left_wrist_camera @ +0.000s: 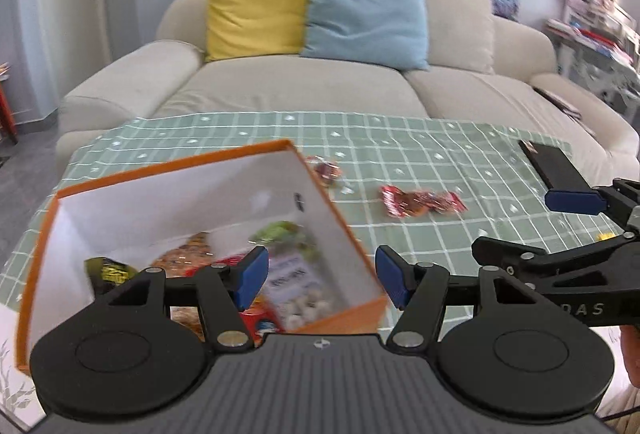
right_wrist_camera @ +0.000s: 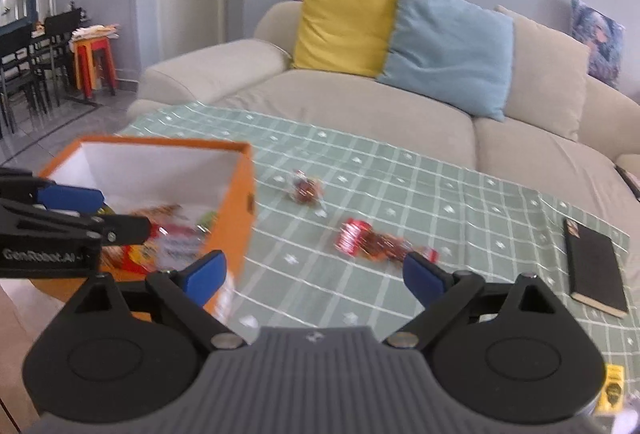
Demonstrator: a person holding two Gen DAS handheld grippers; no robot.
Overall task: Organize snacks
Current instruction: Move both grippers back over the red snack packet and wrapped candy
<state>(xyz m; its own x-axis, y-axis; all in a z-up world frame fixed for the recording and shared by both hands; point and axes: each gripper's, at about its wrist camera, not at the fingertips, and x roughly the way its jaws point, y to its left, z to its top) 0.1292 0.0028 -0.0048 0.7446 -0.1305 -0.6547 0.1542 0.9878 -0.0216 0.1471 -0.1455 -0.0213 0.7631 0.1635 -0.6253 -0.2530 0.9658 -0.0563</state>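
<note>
Living room setup: beige sofa (left_wrist_camera: 280, 90) with a yellow cushion (left_wrist_camera: 256, 10) and a blue cushion (left_wrist_camera: 364, 14) sits behind the tabletop (left_wrist_camera: 440, 154), which wears a green checked cloth. Both my sets of jaws are empty and spread apart, nothing pinched in either.

My left gripper (left_wrist_camera: 320, 278) hangs over the near right corner of the orange box (left_wrist_camera: 180, 170), and that corner's wall sits right between its blue pads. Inside the box, under and ahead-left of those jaws, I can see a pile of snack packets (left_wrist_camera: 288, 274), too blurry to read.

My right gripper (right_wrist_camera: 316, 278) is over open cloth, box off to its left. Just ahead of its right pad lies a red wrapped snack (right_wrist_camera: 372, 242), and farther ahead, a smaller red candy (right_wrist_camera: 306, 190). Black notebook (right_wrist_camera: 596, 266) lies well off to the right. A yellow packet (right_wrist_camera: 612, 390) peeks out near my right side.
</note>
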